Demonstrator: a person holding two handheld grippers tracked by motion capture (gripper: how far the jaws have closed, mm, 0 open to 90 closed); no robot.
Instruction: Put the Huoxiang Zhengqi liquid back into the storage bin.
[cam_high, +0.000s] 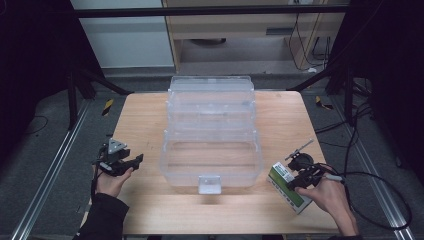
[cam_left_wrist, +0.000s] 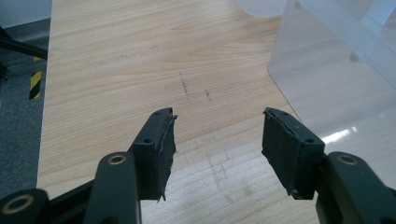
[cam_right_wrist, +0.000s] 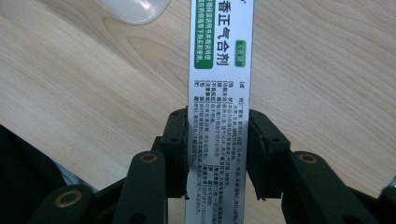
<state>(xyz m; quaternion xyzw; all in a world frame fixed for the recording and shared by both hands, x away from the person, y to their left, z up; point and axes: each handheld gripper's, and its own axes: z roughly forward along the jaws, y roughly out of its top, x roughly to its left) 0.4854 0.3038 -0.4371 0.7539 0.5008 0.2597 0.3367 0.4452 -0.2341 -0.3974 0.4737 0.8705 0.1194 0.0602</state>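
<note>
The white and green box (cam_right_wrist: 219, 93) lies flat on the wooden table (cam_high: 150, 130), near the table's right edge and just to the right of the big clear tub (cam_high: 211, 135). The right gripper (cam_right_wrist: 218, 154) has its 2 black pads on the box's long sides. They look pressed up against it, so the box seems grasped.

What could go wrong? The grip sits near one end of the box, so the far end may droop when the box goes up. Then it could spin in the pads or slip out. The box is thin card, and a hard squeeze may dent it. The tub wall is close by. If the box swings low on the way over, I think it could bump the rim and get knocked loose.

The left gripper (cam_left_wrist: 217, 140) is released. Its 2 pads stand far apart with bare wood between them, and it rests on the left side of the table, beside the tub but not touching it.

The tub is see-through with a small latch (cam_high: 209, 183) at the front. I can see no things inside it. It looks like it has 3 stepped levels, but clear plastic is hard to read, so I cannot be sure.
</note>
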